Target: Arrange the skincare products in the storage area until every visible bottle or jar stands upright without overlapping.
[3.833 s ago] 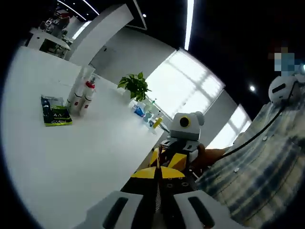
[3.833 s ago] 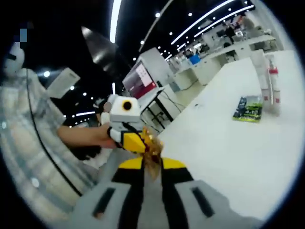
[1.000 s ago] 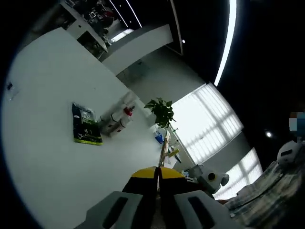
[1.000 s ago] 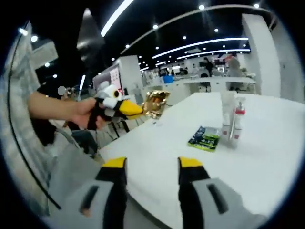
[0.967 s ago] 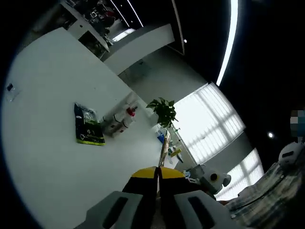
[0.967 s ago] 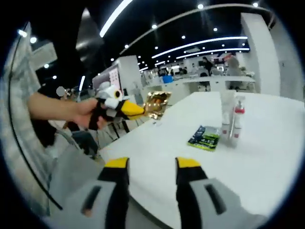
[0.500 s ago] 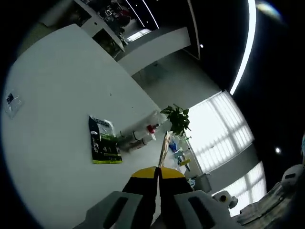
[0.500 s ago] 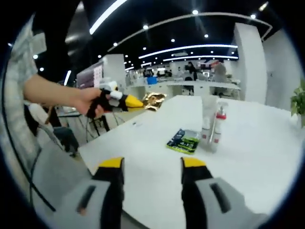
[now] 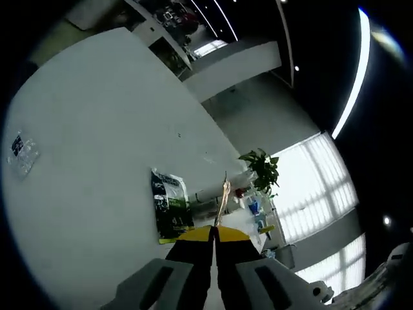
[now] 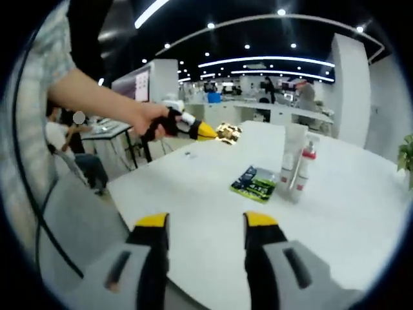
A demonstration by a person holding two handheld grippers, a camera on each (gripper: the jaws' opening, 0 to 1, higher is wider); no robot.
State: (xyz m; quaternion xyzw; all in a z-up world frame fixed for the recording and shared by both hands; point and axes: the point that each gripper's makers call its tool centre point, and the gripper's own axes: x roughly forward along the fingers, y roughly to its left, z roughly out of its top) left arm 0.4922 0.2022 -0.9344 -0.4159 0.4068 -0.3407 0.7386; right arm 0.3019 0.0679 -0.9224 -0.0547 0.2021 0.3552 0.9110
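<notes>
My left hand-held gripper [image 10: 210,134] is clamped on a gold sachet [image 10: 228,132] — my arm reaches out over the white surface [image 10: 213,213], carrying it above the near corner. Right of it lies a green packet [image 10: 254,181], flat, and just beside that a tube [image 10: 292,157] and a red-capped bottle [image 10: 304,166] stand upright, touching or nearly so. I judge little is arranged yet. My right hand-held gripper [image 10: 206,223] hangs low, jaws apart, empty.
</notes>
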